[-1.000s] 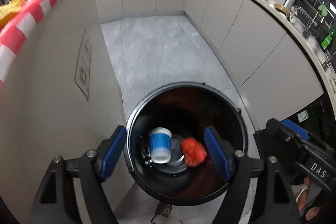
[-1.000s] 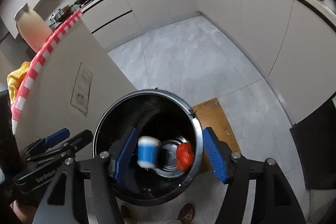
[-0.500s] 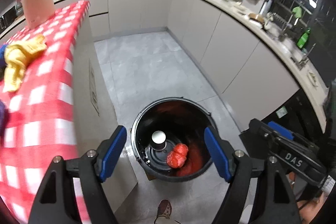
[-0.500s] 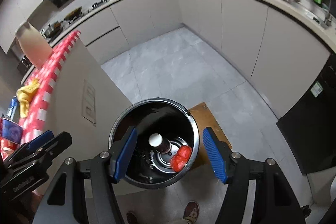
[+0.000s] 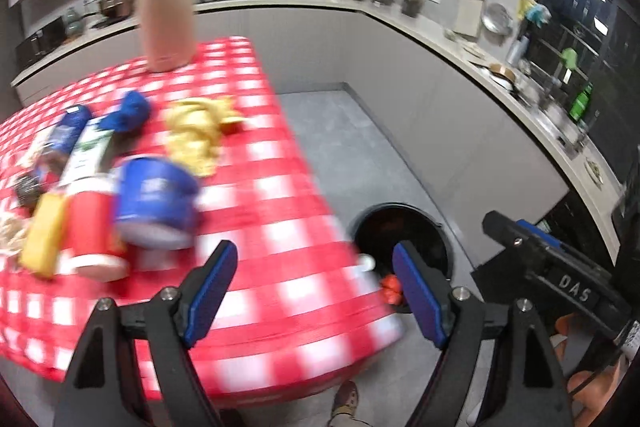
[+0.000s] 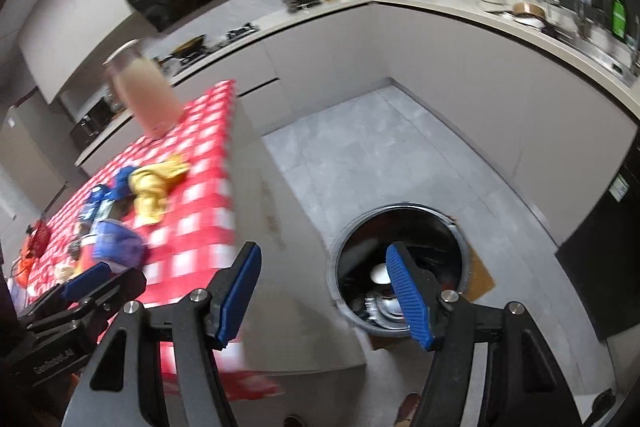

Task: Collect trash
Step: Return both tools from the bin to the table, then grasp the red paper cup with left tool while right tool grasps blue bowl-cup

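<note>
1. Both claws, left claw (image 5: 316, 291) and right claw (image 6: 324, 293), are gaping wide, gripping nothing.
2. Trash is waiting on the bench (image 5: 280, 239); blue cup (image 5: 154, 203) is lying ahead-left of the left claw.
3. Bin (image 6: 460, 227) is sitting ahead-right of both claws, below bench level.
4. Judging: next pickup; left claw needs reaching forward-left to straddle the cup.

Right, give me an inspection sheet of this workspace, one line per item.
Surface: red-and-white checked tablecloth on the table, blurred by motion.
Job's things: black trash bin on the floor beside the table, holding a white-bottomed cup and an orange wad; blue tub, red cup, yellow packet, carton on the table.
Clutter: yellow cloth, blue wad, pink jug.
Grippers: left hand-held gripper and right hand-held gripper both open, empty.
Cables: nothing seen.
Surroundings: kitchen counter, grey tiled floor.
</note>
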`<state>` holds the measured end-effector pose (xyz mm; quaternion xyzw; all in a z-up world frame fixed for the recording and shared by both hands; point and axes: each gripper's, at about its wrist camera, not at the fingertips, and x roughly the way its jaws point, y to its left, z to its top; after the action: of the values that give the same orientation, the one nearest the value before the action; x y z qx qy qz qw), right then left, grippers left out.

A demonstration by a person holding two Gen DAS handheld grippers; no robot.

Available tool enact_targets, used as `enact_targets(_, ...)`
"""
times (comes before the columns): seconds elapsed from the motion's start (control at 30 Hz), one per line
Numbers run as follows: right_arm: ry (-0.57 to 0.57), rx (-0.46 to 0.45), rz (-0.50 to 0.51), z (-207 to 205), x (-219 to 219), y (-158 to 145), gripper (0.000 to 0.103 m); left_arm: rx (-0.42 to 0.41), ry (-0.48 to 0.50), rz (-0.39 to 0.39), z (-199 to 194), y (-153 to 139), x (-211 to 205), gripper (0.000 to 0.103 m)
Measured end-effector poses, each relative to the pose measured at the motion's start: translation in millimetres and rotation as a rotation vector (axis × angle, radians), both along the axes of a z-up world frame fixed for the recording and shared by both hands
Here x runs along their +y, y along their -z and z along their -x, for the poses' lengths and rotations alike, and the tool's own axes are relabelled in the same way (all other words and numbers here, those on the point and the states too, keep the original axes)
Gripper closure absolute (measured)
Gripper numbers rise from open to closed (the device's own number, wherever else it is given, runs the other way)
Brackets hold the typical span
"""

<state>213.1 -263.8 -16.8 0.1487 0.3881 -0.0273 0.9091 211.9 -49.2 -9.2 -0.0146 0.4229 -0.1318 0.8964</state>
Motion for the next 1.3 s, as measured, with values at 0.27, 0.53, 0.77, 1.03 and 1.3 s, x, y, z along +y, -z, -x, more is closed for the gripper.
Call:
enact_targets(0.27, -0.119, -0.026, -0.002, -10.1, 108.6, -8.2, 0.036, -0.008, -0.138, -0.019, 4.8, 5.6, 101.5, 0.021)
enact_targets(0.53, -0.142, -0.036, -0.003, -9.2, 186.6, -7.8, 0.036, -0.016, -0.144, -0.034, 0.5, 10.8, 164.7, 0.021)
enact_targets(0.77, -0.122, -0.018, -0.008, -10.3, 224.7, -2.9, 0.034, -0.019, -0.123, -0.03, -6.1, 14.5, 191.5, 0.021)
enact_targets(1.03, -0.171, 0.006, -0.012, -35.7, 225.8, 3.5, 0.032, 0.002, -0.163, -0.017, -21.4, 23.8, 187.5, 0.021)
enact_targets(1.3, -0.248, 0.023, -0.008, -72.5, 214.3, 4.6, 0.032, 0.009, -0.229, -0.019, -38.5, 28.0, 176.6, 0.021)
